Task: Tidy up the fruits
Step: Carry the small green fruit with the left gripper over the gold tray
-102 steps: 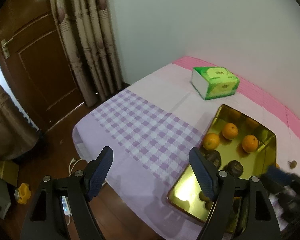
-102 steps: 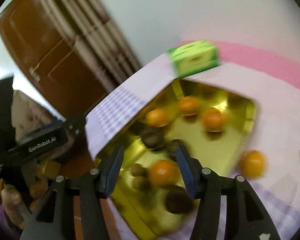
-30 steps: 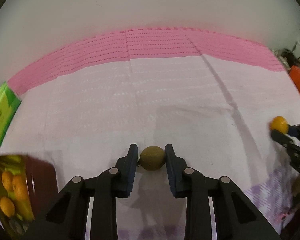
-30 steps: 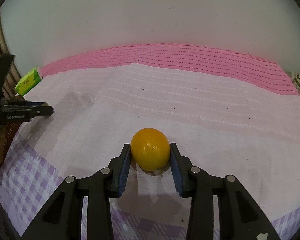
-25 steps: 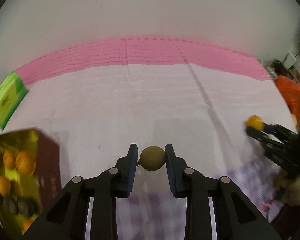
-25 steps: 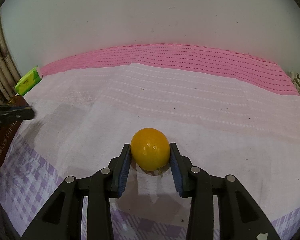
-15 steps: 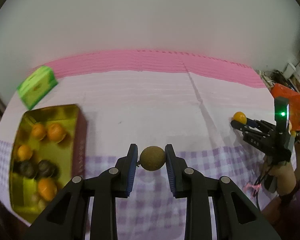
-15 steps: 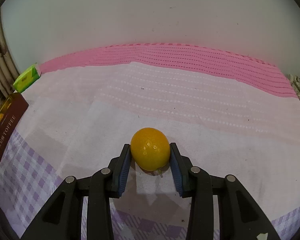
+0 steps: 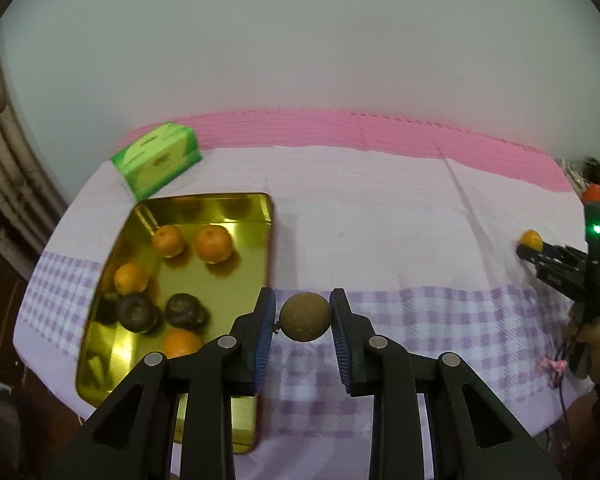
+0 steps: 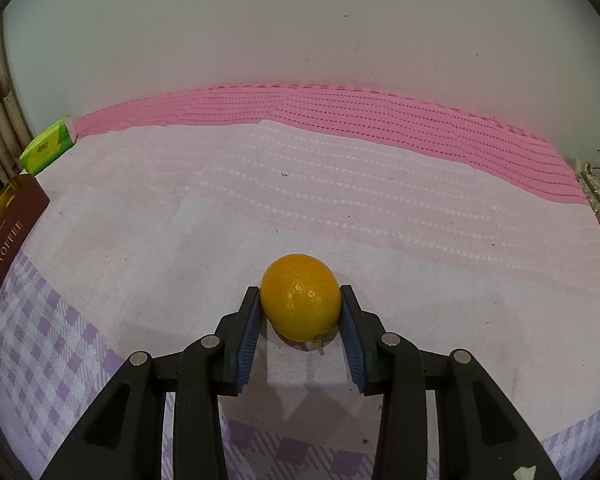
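My left gripper (image 9: 304, 318) is shut on a small round brown fruit (image 9: 305, 317), held above the cloth just right of the gold tin tray (image 9: 260, 208). The tray holds several oranges (image 9: 213, 243) and two dark fruits (image 9: 186, 311). In the right wrist view my right gripper (image 10: 300, 312) is shut on an orange (image 10: 299, 302) low over the white cloth. That same gripper (image 9: 534, 246) with its orange (image 9: 531, 238) shows at the far right of the left wrist view, held by a hand (image 9: 596, 340).
A green tissue box (image 9: 158, 157) stands behind the tray near the pink strip (image 9: 340, 128) along the wall. The tray's brown side (image 10: 4, 240) shows at the left in the right wrist view. Checked purple cloth (image 9: 440, 320) runs along the front edge.
My left gripper has risen and swung left with the brown fruit, bringing the tray and tissue box into full view. The right gripper has stayed put with its orange.
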The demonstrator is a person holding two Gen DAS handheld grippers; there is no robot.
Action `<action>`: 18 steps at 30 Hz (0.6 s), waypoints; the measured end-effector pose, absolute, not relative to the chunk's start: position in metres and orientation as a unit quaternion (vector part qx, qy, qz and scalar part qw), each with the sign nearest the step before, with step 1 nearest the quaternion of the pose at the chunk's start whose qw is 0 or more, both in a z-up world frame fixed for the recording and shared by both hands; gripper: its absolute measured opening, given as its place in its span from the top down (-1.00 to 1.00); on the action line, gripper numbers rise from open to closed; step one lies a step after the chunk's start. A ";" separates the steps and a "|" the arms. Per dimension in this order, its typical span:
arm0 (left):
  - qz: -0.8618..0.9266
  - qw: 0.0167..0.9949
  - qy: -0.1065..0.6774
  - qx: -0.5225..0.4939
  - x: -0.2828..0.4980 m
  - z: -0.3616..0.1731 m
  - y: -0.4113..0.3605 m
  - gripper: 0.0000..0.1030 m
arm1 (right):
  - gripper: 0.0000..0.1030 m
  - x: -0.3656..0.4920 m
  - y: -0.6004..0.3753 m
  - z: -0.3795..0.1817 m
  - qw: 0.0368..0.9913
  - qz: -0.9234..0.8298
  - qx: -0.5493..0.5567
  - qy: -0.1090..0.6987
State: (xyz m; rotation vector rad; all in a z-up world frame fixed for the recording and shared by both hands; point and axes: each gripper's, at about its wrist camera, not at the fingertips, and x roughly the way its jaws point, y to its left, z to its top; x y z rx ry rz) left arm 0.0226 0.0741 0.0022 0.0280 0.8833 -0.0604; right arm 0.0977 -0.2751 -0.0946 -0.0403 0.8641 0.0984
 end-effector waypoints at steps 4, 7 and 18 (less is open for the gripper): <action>-0.017 0.906 0.423 0.001 0.027 0.002 0.093 0.44 | 0.29 0.098 -0.274 -0.094 0.907 0.042 -0.022 0.419; -0.007 0.903 0.430 -0.007 0.033 -0.002 0.108 0.44 | 0.29 0.098 -0.273 -0.094 0.907 0.041 -0.023 0.419; 0.052 0.890 0.450 -0.051 0.056 -0.020 0.170 0.44 | 0.29 0.098 -0.273 -0.094 0.907 0.041 -0.023 0.419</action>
